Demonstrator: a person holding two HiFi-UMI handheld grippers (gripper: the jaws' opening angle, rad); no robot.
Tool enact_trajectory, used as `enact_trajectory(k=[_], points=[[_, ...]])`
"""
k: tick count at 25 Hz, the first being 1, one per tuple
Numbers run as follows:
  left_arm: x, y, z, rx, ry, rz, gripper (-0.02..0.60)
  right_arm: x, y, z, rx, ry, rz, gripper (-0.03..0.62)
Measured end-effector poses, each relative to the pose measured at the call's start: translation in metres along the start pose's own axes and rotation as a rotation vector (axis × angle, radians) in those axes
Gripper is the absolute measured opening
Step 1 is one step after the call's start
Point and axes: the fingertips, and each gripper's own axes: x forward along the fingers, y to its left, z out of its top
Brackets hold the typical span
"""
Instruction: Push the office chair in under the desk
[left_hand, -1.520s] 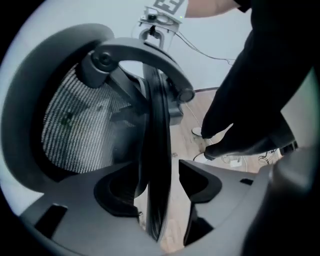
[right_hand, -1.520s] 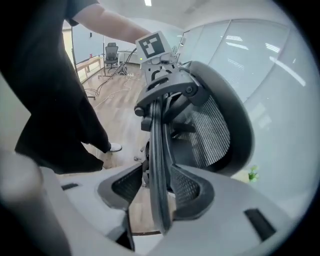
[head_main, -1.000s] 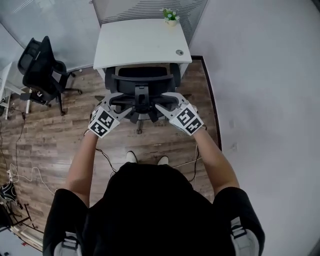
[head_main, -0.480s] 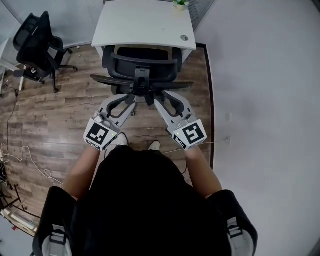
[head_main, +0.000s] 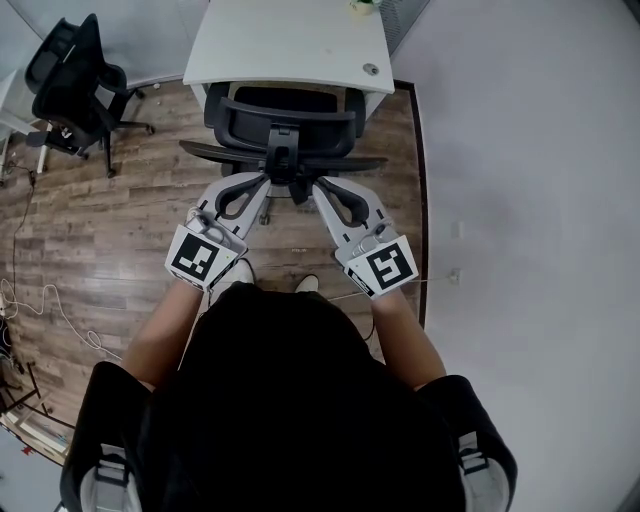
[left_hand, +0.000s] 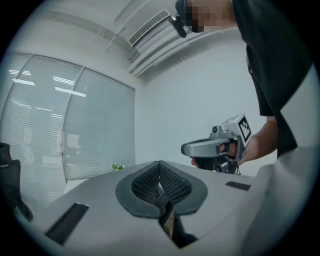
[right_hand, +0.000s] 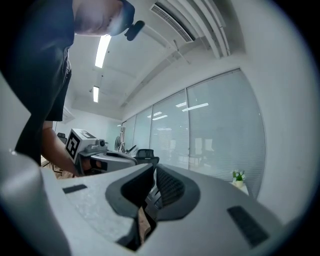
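Note:
The black office chair (head_main: 283, 120) stands at the white desk (head_main: 290, 45) with its seat under the desktop and its backrest and armrests toward me. My left gripper (head_main: 262, 181) (left_hand: 159, 166) is shut and empty, its tips just short of the chair's back. My right gripper (head_main: 318, 186) (right_hand: 152, 168) sits beside it. Its jaws are closing, almost together, with nothing between them. Each gripper also shows in the other's view, the right gripper (left_hand: 220, 145) and the left gripper (right_hand: 95, 150). In both gripper views the jaws hide the chair.
A small potted plant (head_main: 362, 6) stands at the desk's far right corner, near a round cable grommet (head_main: 371, 69). A second black chair (head_main: 75, 85) stands at the left on the wooden floor. Cables (head_main: 40, 320) lie at the lower left. A grey wall runs along the right.
Both grippers have come back off the chair's backrest toward me, and their jaws have closed from wide apart. The chair stays at the desk.

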Motion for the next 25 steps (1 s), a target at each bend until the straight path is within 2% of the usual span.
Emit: enact_trajectory(k=[4,15,25], points=[[0.0026,-0.0018,0.0083,0.014,0.001,0.004,-0.006,0.0008,-0.0015,0.0053,0.001,-0.01,0.002,0.003],[0.0004,-0.0005,0.0016,0.045,0.015,0.011,-0.006,0.0054,-0.0026,0.0059,-0.004,-0.016,0.011,0.003],[-0.0014,0.003,0.0034,0.038,0.006,0.021,-0.006,0.0085,-0.0013,0.0034,-0.001,-0.012,0.01,0.003]])
